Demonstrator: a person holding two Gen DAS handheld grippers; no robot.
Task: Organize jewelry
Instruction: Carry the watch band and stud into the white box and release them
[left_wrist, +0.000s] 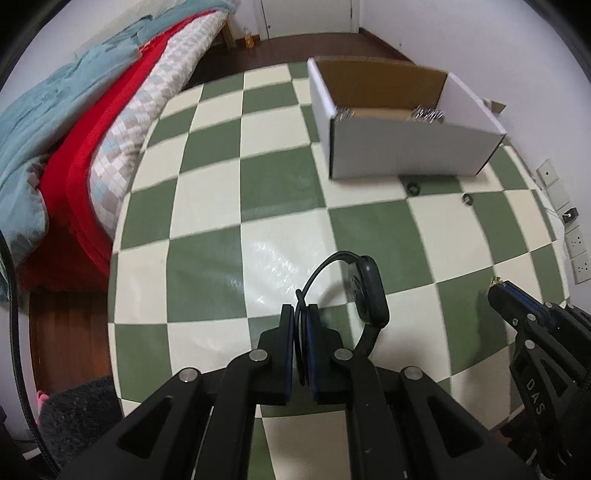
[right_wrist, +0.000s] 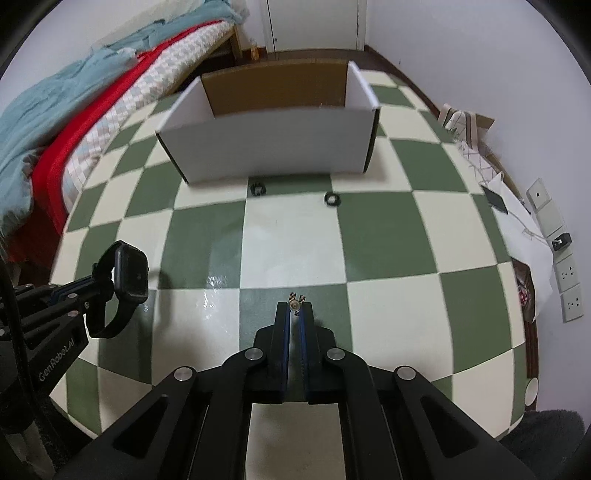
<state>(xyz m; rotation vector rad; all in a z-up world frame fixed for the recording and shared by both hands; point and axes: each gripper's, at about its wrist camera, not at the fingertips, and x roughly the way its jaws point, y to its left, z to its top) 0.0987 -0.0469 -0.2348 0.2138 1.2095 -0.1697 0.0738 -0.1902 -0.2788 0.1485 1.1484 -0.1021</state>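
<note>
My left claw (left_wrist: 303, 314) is pinching the thin strap of a black smartwatch (left_wrist: 367, 291), so that the heavy watch body is hanging free to one side above the green-and-cream checkered surface (left_wrist: 207, 206); gripping the strap rather than the case is, I judge, keeping the face clear of the pads. My right claw (right_wrist: 295, 303) is pressed together on a small gold-toned ornament (right_wrist: 296, 298), probably an earring, with only its tip projecting beyond the fingertips, which suggests a deliberately shallow hold on a tiny piece. Both claws are being held low and near me, well apart from the white cardboard box (right_wrist: 273, 147), which is standing open-topped at the far side of the surface and is presumably serving as the collecting place. Silvery pieces (left_wrist: 428, 112) are showing at its inner edge in the left view. Two small dark rings (right_wrist: 258, 189), (right_wrist: 332, 199) are lying on the surface just in front of the box, not yet gathered. A bed (left_wrist: 74, 122) is bordering the surface on the left.
</note>
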